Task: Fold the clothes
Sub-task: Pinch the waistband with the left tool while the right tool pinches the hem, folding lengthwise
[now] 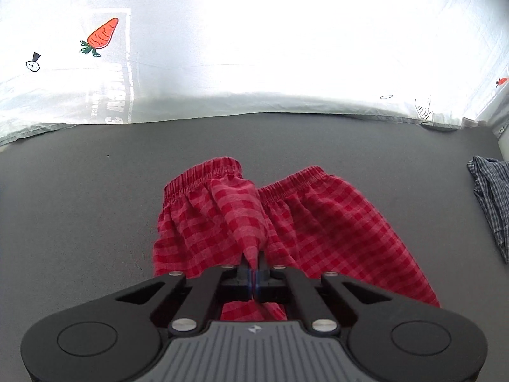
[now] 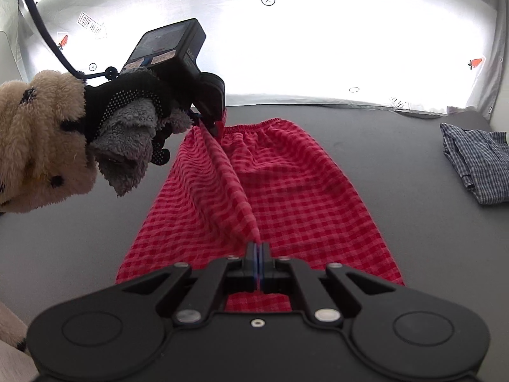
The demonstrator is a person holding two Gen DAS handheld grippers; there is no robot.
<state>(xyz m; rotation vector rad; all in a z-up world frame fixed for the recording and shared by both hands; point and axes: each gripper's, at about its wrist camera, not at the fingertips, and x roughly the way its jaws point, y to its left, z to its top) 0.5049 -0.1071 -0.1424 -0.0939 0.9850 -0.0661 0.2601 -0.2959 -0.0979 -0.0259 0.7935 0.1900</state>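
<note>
The red checked shorts [image 2: 270, 191] lie on the dark grey bench [image 2: 397, 165], with the elastic waistband [image 2: 264, 124] at the far end in the right wrist view. Both grippers are clenched on the cloth. The right gripper [image 2: 257, 256] pinches the near end of a raised ridge of fabric, and the left gripper [image 2: 213, 124] pinches the same ridge at the waistband end, so a fold line runs taut between the two. In the left wrist view, the left gripper [image 1: 254, 270] has its jaws shut on a peak of cloth drawn up from the flat garment.

The fabric looks light, thin and limp, with no stiffness to hold a crease by itself; it will likely sag wherever it is unsupported. The gathered waistband is the thickest and surest place to grip. A thin single-layer pinch could slip if pulled sharply, so even tension should serve better.

A blue plaid garment [image 2: 474, 162] lies crumpled well apart to the right.
</note>
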